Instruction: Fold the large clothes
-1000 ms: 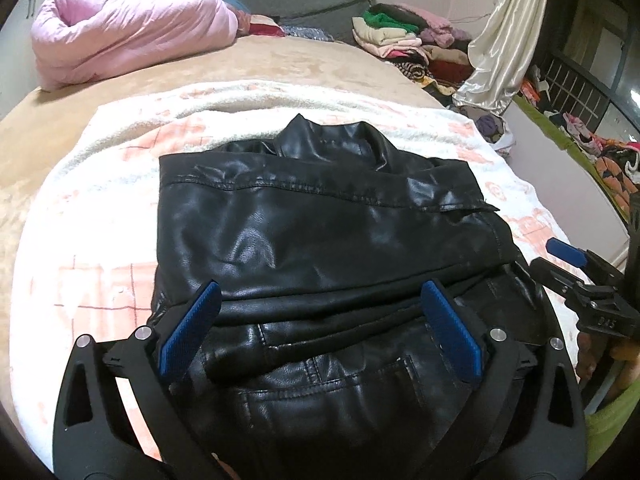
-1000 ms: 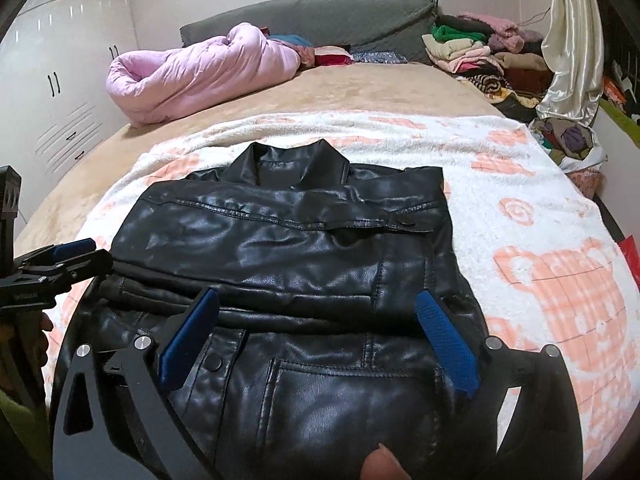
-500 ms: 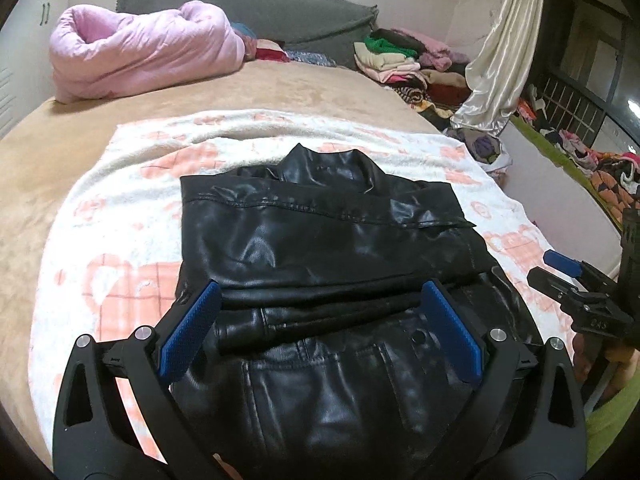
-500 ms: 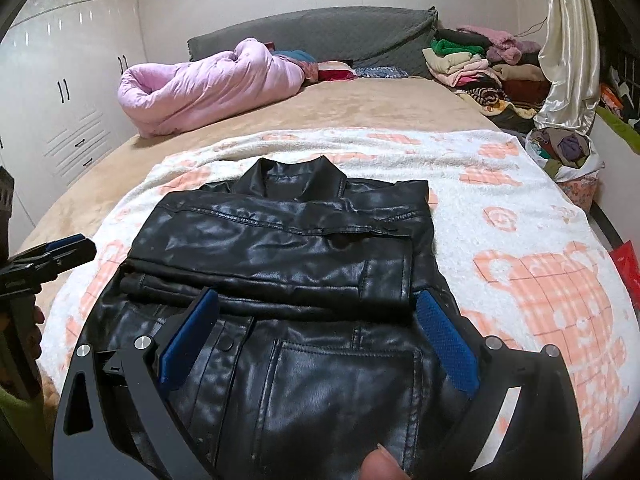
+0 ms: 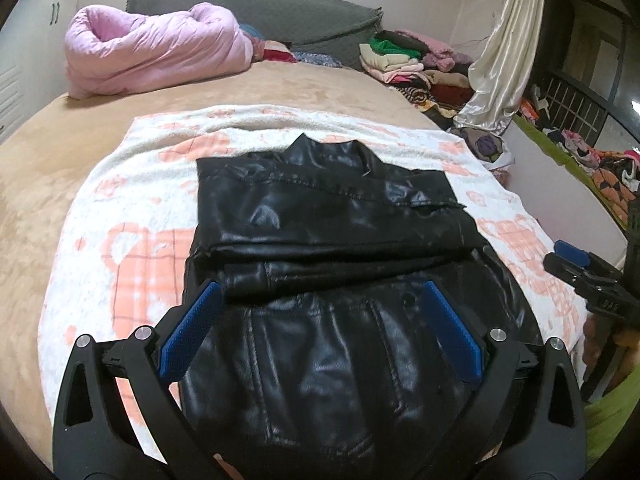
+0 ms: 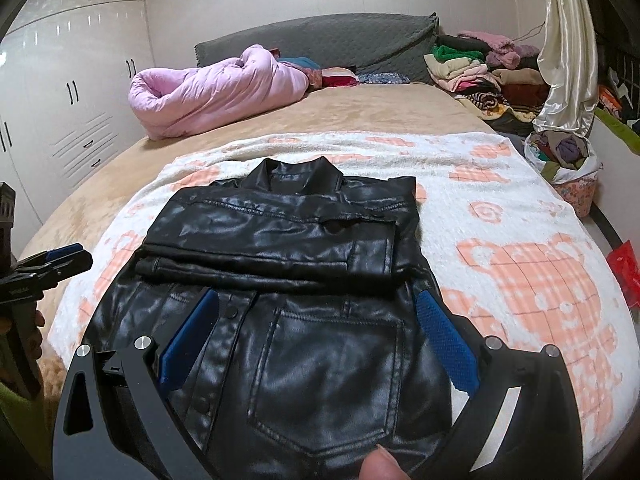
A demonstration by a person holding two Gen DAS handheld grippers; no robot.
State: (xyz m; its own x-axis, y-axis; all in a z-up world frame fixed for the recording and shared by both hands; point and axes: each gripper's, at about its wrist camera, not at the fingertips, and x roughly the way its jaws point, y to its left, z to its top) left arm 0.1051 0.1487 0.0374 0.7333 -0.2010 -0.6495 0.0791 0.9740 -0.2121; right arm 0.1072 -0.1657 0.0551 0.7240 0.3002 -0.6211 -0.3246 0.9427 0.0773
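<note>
Above the near edge of the bed we hold both grippers low over the black faux-leather jacket [image 5: 340, 280], each pointing toward the grey headboard [image 5: 256, 8]. Left gripper [image 5: 320, 328]: blue-padded fingers [image 5: 188, 332] spread wide, released, nothing between them; the jacket's lower panel lies beneath the gap. Right gripper [image 6: 316, 336]: likewise spread wide and empty, over the pocket area. We cannot tell whether either one touches the leather. A fingertip [image 6: 380, 464] shows at the bottom edge of the right wrist view. In each view the other gripper appears off to the side, near the jacket's side edge.

Jacket: on the white towel blanket with orange bear print [image 6: 520, 264], which is spread across the tan bed cover [image 5: 60, 168]. Its long axis runs from the near edge toward the headboard, collar at the far end. A folded band of sleeves lies crosswise over its middle.

Pink quilt bundle [image 5: 160, 52] sits at the far left corner; stacked folded clothes [image 6: 468, 68] at the far right.
</note>
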